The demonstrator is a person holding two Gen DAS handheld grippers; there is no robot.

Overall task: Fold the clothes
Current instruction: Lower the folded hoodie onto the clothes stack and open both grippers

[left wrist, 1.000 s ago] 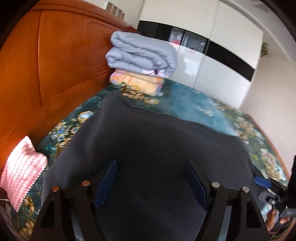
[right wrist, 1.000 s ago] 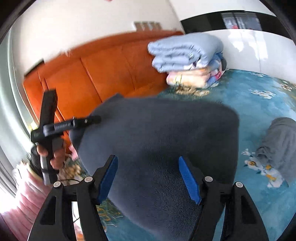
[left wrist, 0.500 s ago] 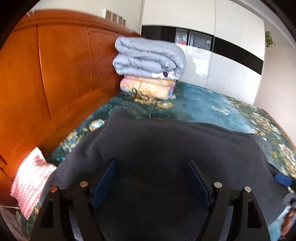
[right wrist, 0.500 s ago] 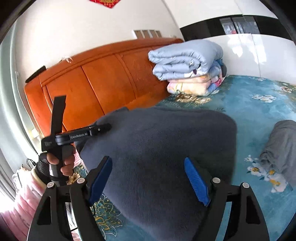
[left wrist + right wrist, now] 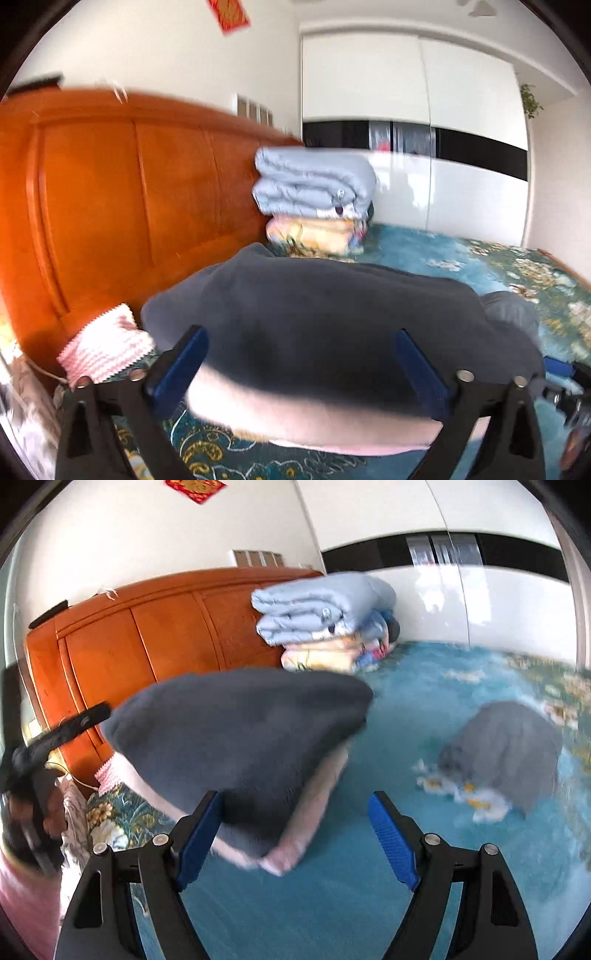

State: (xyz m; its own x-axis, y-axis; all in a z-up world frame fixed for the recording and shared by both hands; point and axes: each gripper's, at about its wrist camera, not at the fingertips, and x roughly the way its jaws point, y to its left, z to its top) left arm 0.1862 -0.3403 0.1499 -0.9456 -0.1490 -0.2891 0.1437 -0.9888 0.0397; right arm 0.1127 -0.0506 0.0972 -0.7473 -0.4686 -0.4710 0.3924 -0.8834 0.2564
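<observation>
Folded dark grey fleece garment with pink lining (image 5: 240, 746) lying on floral teal bedspread (image 5: 424, 709), near orange wooden headboard (image 5: 110, 206). Left gripper (image 5: 301, 363) and right gripper (image 5: 295, 830) both spread, grasping nothing.

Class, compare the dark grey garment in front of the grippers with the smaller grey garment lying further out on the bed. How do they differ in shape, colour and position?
The dark grey garment is spread wide with a pale pink underside showing; the smaller grey garment is bunched into a rounded heap showing only grey. The first sits near the wooden headboard, the second out on the blue floral bedspread. Both are grey fabric resting on the bed, held by neither gripper.
</observation>
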